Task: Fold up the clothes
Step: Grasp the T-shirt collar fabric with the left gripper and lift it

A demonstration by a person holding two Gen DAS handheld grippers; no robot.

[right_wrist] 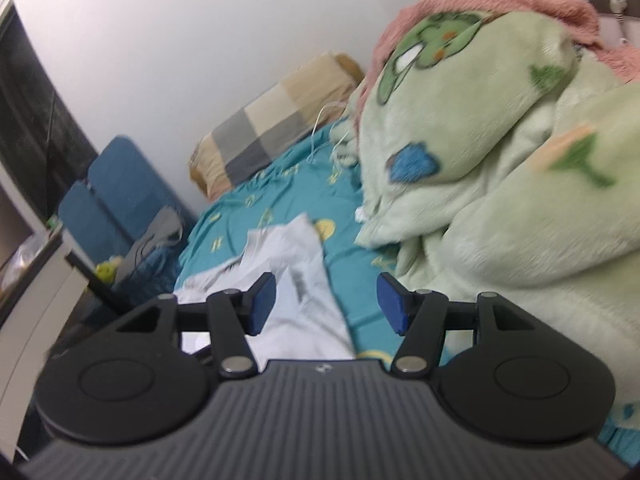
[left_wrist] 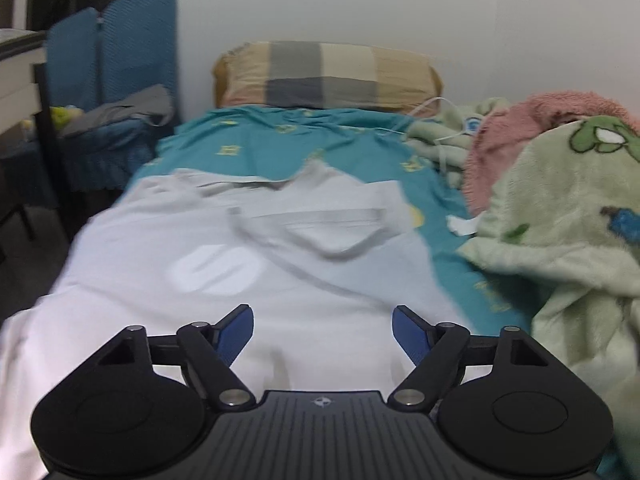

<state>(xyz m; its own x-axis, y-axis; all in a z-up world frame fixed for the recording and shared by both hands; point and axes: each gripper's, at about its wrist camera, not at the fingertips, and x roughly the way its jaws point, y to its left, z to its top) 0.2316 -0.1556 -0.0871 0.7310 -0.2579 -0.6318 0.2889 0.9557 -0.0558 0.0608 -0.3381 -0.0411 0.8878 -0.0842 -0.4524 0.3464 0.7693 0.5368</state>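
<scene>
A white T-shirt lies spread on the teal bedsheet, its far part creased and partly folded over. My left gripper is open and empty, hovering over the shirt's near part. In the right wrist view the same shirt lies below and to the left, on the teal sheet. My right gripper is open and empty, above the shirt's right edge and the sheet.
A plaid pillow lies at the head of the bed. A heaped green and pink blanket fills the right side, also large in the right wrist view. A blue chair with grey cloth stands left of the bed.
</scene>
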